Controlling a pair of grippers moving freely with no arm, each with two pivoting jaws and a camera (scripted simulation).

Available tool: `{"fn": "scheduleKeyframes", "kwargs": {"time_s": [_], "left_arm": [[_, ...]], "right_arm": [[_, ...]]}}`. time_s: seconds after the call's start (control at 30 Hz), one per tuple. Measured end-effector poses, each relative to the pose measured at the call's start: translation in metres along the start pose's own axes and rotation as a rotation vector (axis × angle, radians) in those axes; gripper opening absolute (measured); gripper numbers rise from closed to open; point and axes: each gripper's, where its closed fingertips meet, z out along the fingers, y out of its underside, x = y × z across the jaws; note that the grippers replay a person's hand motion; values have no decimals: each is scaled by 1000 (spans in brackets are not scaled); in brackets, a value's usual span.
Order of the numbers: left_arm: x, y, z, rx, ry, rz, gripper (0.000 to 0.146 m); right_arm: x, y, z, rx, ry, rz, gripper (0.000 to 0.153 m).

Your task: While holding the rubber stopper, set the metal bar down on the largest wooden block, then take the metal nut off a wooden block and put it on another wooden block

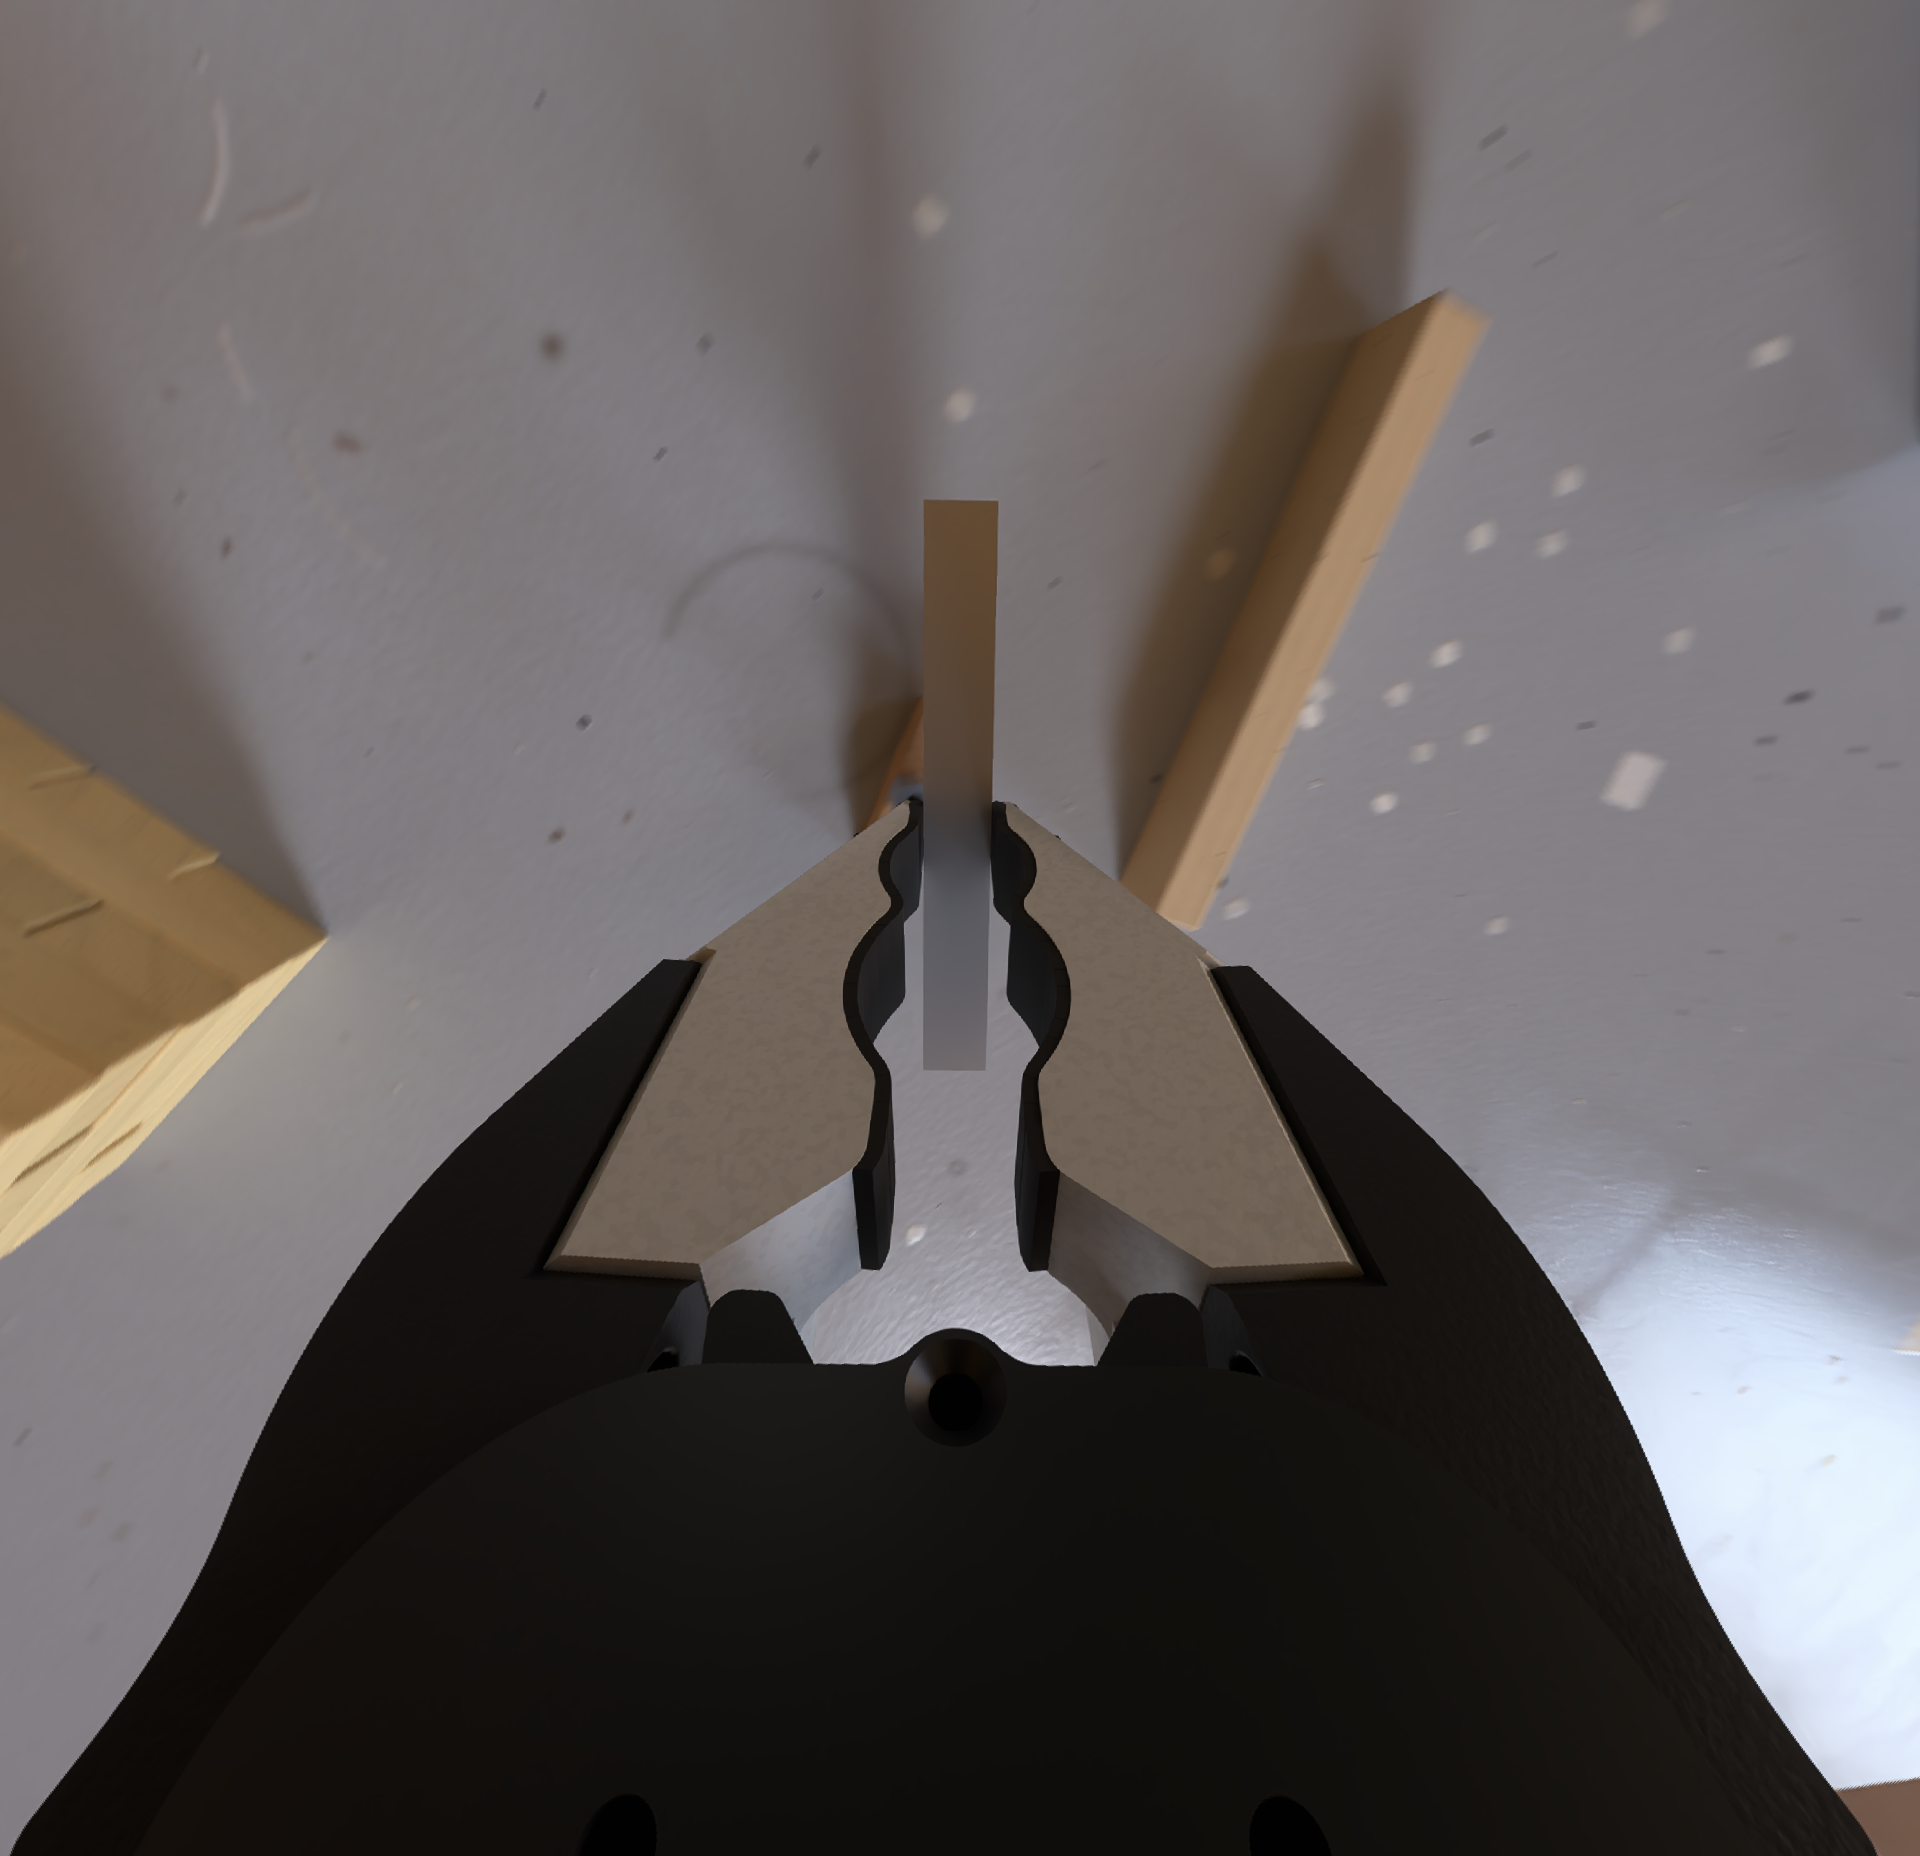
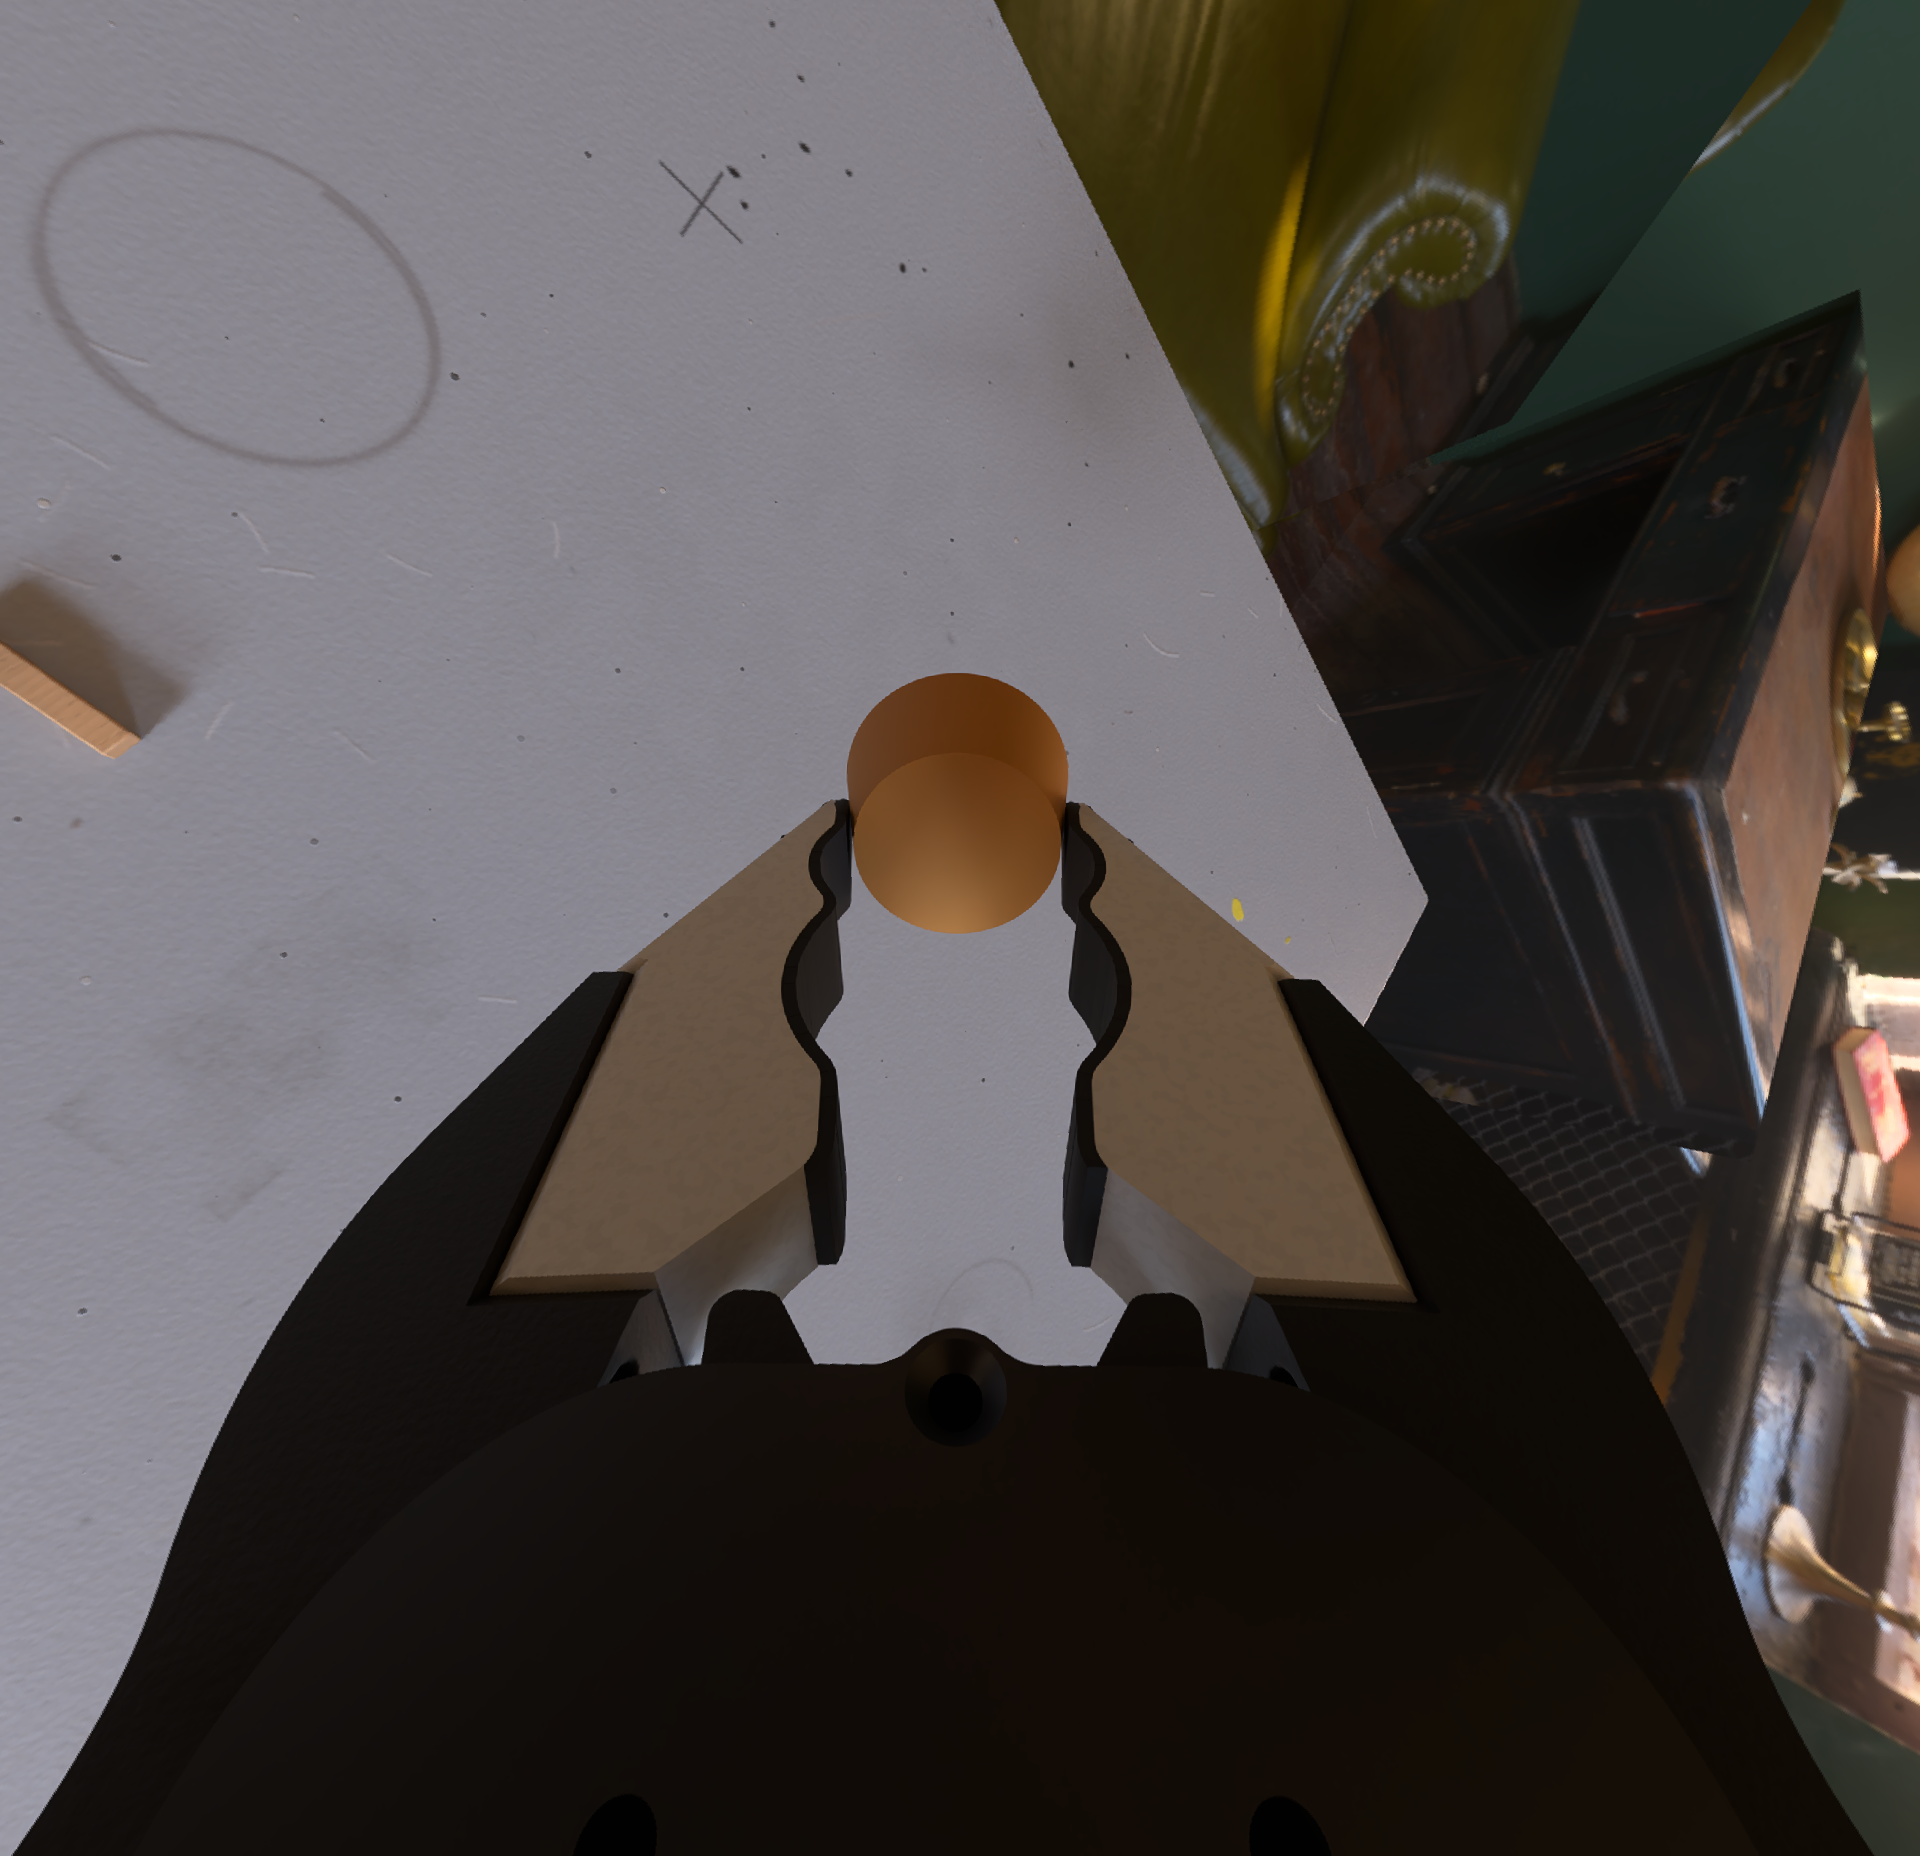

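Note:
My left gripper is shut on the metal bar, a thin flat strip that stands out past the fingertips above the white table. A large pale wooden block lies to the left of it. A long thin wooden plank lies slanted to the right. A sliver of another wooden piece shows just behind the bar, mostly hidden by my left finger. I cannot make out the metal nut. My right gripper is shut on the orange-brown rubber stopper, held above the table.
In the right wrist view the end of a wooden piece lies at the far left. The table edge runs diagonally close to the right of the stopper. Dark furniture and a yellow armchair stand beyond it.

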Motion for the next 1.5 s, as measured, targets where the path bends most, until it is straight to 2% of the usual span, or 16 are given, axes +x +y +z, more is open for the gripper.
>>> {"fn": "scheduleKeyframes", "kwargs": {"time_s": [0.17,0.27,0.47,0.63,0.67,0.7,0.73,0.77,0.93,1.1,1.2,1.37,1.5], "left_arm": [[50,-29,-4,130,247,44,12],[78,-29,6,82,327,117,12],[77,-20,25,-5,173,263,12],[76,-20,26,1,147,316,12],[74,-21,25,11,141,331,17],[70,-21,22,20,118,344,41],[62,-20,15,29,80,355,53],[52,-19,7,45,34,357,55],[7,-6,-24,79,-89,263,50],[-13,1,-15,42,-221,398,51],[-19,8,-8,-20,-253,420,51],[-16,4,1,-6,-222,427,48],[-13,5,11,-29,-210,457,39]], "right_arm": [[-1,0,1,-4,-4,-4,40],[-2,-1,1,-5,-6,-8,40],[-1,1,1,-5,-5,-3,40],[-1,2,1,-7,-9,-5,40],[-1,2,1,-7,-9,-4,40],[-1,2,1,-6,-9,-4,40],[-1,2,1,-5,-9,-3,40],[-1,2,0,-5,-8,-3,40],[-1,1,1,-3,-11,-4,40],[-4,1,0,-4,-17,-12,40],[-3,1,-1,0,-15,-8,40],[-4,2,1,-6,-19,-11,40],[-5,1,2,-6,-22,-17,40]]}}
